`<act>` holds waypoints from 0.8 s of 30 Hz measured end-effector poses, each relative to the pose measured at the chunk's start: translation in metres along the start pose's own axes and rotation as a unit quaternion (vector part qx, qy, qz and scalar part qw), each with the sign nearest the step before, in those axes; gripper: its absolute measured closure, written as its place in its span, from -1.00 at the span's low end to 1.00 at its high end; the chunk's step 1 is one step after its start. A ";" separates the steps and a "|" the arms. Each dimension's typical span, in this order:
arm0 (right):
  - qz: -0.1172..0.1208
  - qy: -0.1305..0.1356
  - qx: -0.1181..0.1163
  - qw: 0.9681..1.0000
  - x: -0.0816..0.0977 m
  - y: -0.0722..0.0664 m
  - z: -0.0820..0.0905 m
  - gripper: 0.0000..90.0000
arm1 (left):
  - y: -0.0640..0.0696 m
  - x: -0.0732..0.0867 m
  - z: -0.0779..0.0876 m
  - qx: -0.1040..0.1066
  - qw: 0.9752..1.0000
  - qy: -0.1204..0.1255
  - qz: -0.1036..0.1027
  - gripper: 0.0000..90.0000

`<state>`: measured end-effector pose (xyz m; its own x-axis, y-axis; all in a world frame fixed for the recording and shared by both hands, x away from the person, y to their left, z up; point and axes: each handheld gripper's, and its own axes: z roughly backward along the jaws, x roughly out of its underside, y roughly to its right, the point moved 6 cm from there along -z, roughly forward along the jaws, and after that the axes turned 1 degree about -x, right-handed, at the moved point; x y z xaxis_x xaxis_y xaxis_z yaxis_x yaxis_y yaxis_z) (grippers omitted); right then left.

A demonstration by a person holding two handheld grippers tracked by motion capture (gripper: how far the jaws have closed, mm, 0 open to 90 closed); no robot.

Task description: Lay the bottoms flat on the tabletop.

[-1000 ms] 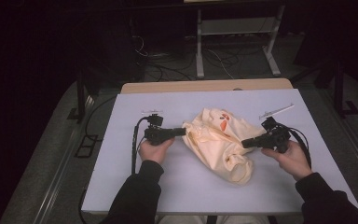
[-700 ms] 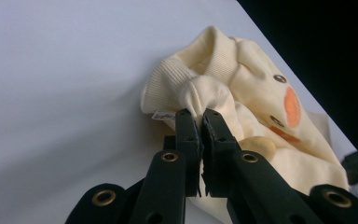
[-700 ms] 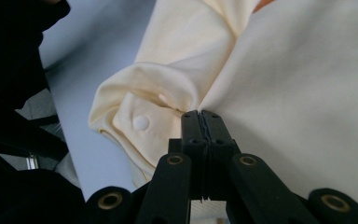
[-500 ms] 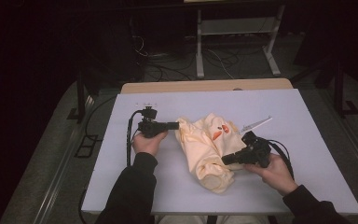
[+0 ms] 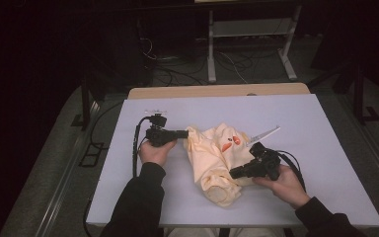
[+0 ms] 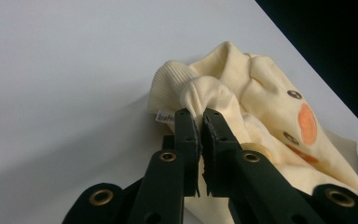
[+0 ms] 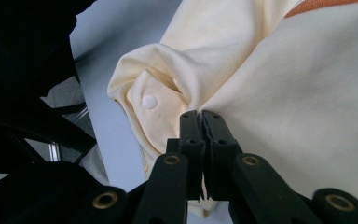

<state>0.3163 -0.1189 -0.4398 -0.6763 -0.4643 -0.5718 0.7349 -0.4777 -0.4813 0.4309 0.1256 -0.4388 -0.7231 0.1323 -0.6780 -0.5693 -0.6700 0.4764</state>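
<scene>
Currently the garment (image 5: 217, 160), a small cream piece with an orange print and snap fasteners, lies bunched at the middle of the counter (image 5: 325, 123), between the two hands. The left gripper (image 5: 185, 134) has its fingers (image 6: 186, 135) closed on a pinch of ribbed cuff or hem at the garment's left far corner; in the left gripper view the cloth bulges just ahead of the tips. The right gripper (image 5: 232, 173) sits at the near right edge of the garment. Its jaws have just been opening slightly, yet in the right gripper view the fingers (image 7: 214, 135) stand almost together with a thin fold of cloth pinched between the tips, beside a white snap (image 7: 149, 101).

Judgement: the step in hand is folding or straightening the garment, each hand holding one edge.

Recommendations:
- Confirm the right pinch is secure before any pull; the fold caught there looks thin and could slip.
- Lift both edges only slightly and draw them apart evenly, so the bunch opens flat.
- Keep the left grip on the ribbing, which is thicker and holds well.
- Keep clear of the white strip (image 5: 262, 134) lying to the far right of the garment.
</scene>
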 end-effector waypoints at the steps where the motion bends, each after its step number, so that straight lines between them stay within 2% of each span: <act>1: 0.003 0.006 0.002 1.000 -0.001 0.001 0.001 0.67 | -0.003 0.002 0.001 0.001 1.000 0.000 0.006 0.83; 3: 0.010 0.014 0.008 1.000 -0.002 0.001 0.004 0.53 | -0.005 0.003 0.002 0.004 1.000 0.007 0.013 0.69; 4: 0.010 0.014 0.008 1.000 -0.002 0.001 0.004 0.53 | -0.005 0.003 0.002 0.004 1.000 0.007 0.013 0.60; 5: 0.011 0.023 0.017 1.000 -0.003 0.003 0.008 0.35 | -0.007 0.004 0.005 0.007 0.999 0.016 0.027 0.45; 10: 0.013 0.062 0.038 0.997 -0.010 0.013 0.020 -0.04 | -0.008 0.008 0.012 0.023 0.998 0.025 0.054 0.10; 12: 0.009 0.074 0.052 0.996 -0.014 0.020 0.025 -0.15 | -0.006 0.011 0.014 0.032 0.997 0.030 0.062 0.05; 15: -0.002 0.097 0.073 0.993 -0.023 0.031 0.036 -0.32 | -0.002 0.015 0.017 0.041 0.997 0.031 0.060 0.03; 21: -0.020 0.109 0.105 0.988 -0.038 0.053 0.053 -0.55 | 0.011 0.021 0.021 0.051 0.996 0.048 0.051 -0.06; 24: -0.031 0.117 0.097 0.988 -0.043 0.061 0.058 -0.60 | 0.014 0.024 0.019 0.052 0.997 0.043 0.049 -0.14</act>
<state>0.3876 -0.1711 -0.4065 -0.6729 -0.2549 -0.6945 0.6537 -0.6444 -0.3968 0.3987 0.1336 -0.4375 -0.7437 0.0039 -0.6685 -0.5382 -0.5967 0.5952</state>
